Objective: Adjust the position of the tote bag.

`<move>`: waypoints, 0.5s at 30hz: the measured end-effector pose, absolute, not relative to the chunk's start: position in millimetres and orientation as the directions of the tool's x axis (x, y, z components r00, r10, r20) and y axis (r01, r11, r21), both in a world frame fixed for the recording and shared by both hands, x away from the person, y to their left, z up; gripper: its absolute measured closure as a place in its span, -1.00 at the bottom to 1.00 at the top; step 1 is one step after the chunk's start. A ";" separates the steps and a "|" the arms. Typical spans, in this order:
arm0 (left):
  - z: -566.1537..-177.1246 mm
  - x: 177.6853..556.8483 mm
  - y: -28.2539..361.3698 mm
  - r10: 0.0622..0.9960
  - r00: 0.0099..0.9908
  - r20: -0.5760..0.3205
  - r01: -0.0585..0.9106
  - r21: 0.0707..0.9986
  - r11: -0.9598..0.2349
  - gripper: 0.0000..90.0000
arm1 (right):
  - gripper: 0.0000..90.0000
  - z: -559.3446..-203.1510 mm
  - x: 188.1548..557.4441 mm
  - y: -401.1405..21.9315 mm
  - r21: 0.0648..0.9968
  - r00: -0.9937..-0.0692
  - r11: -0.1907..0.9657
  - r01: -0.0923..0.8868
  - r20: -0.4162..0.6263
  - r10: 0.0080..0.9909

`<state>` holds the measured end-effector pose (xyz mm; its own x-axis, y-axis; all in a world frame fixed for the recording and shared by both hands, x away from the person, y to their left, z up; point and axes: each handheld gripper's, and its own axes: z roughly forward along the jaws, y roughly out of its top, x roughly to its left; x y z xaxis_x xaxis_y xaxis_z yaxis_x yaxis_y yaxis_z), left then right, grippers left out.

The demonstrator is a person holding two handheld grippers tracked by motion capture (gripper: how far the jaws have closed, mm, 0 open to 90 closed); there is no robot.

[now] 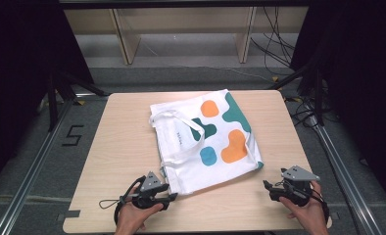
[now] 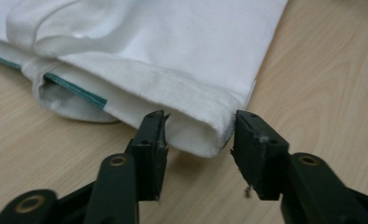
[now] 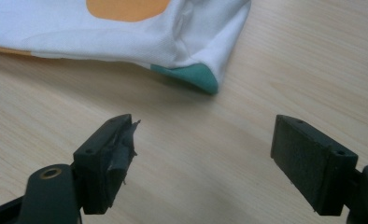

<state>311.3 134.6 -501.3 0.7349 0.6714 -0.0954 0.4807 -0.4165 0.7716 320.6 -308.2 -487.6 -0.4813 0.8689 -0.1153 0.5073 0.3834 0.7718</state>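
Item 1, nearest you: your left gripper (image 1: 167,197), held in your left hand (image 1: 132,215) at the table's near edge. Its jaws stand apart on either side of the tote bag's (image 1: 205,139) near left corner (image 2: 209,140), the hemmed mouth edge; the cloth sits between them, not yet pinched. Judged step: taking hold of the bag by its near corners. The next move calls for you to close on that hem, deep enough to catch both layers.

Item 2: your right gripper (image 1: 270,187), in your right hand (image 1: 306,213), released, jaws wide, over bare wood. The bag's near right corner, with its green patch (image 3: 194,77), lies just ahead of the jaws and apart from them. You would need to slide forward and slightly left before you close.

Item 3: the tote bag, white with orange, teal and blue blobs, lying flat and a little skewed across the table's (image 1: 117,147) middle, its handle loop (image 1: 176,139) folded over the left part.

Item 4, room: wide bare wood left of the bag, a narrower strip on its right, a clear band along the near edge. The bag's far corner lies close to the far table edge (image 1: 191,93), so pulling toward you looks the safer direction.
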 end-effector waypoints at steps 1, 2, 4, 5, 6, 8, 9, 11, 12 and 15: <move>-500.9 310.4 133.0 0.660 0.744 -0.102 0.471 0.780 -0.411 0.32 | -0.50 -487.5 321.1 -308.3 0.770 -0.485 0.386 0.507 -0.115 0.867; -500.0 309.8 131.7 0.651 0.755 -0.080 0.451 0.784 -0.427 0.47 | -0.50 -487.6 321.2 -308.3 0.770 -0.485 0.386 0.508 -0.115 0.867; -499.7 307.4 126.1 0.632 0.774 -0.051 0.428 0.777 -0.462 0.59 | -0.50 -487.2 321.0 -308.8 0.769 -0.485 0.387 0.508 -0.115 0.867; -499.7 304.3 119.0 0.603 0.796 -0.044 0.409 0.774 -0.483 0.61 | -0.50 -487.1 321.2 -308.7 0.770 -0.484 0.385 0.508 -0.114 0.867; -499.7 304.3 119.0 0.603 0.796 -0.044 0.409 0.774 -0.483 0.62 | -0.50 -487.1 321.2 -308.7 0.770 -0.484 0.385 0.508 -0.114 0.867; -499.5 301.5 107.7 0.572 0.820 -0.039 0.385 0.776 -0.499 0.64 | -0.50 -487.4 321.2 -308.2 0.770 -0.485 0.383 0.510 -0.110 0.867; -499.7 301.1 104.5 0.560 0.828 -0.042 0.381 0.774 -0.506 0.65 | -0.50 -487.2 321.1 -308.4 0.771 -0.485 0.384 0.508 -0.113 0.867; -501.3 299.5 93.8 0.542 0.839 -0.048 0.374 0.774 -0.512 0.66 | -0.50 -486.8 321.3 -308.5 0.772 -0.484 0.385 0.506 -0.115 0.868; -501.3 299.5 93.8 0.542 0.839 -0.048 0.374 0.774 -0.512 0.66 | -0.50 -486.8 321.3 -308.5 0.772 -0.484 0.385 0.506 -0.115 0.868; -505.5 297.7 66.8 0.506 0.860 -0.060 0.358 0.779 -0.515 0.66 | -0.50 -486.5 321.1 -309.3 0.775 -0.484 0.385 0.502 -0.117 0.867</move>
<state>297.7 66.8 -505.5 0.8602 0.5064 -0.0603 0.3576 -0.5146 0.7793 321.1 -309.3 -486.5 -0.4839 0.8673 -0.1169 0.5021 0.3845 0.7746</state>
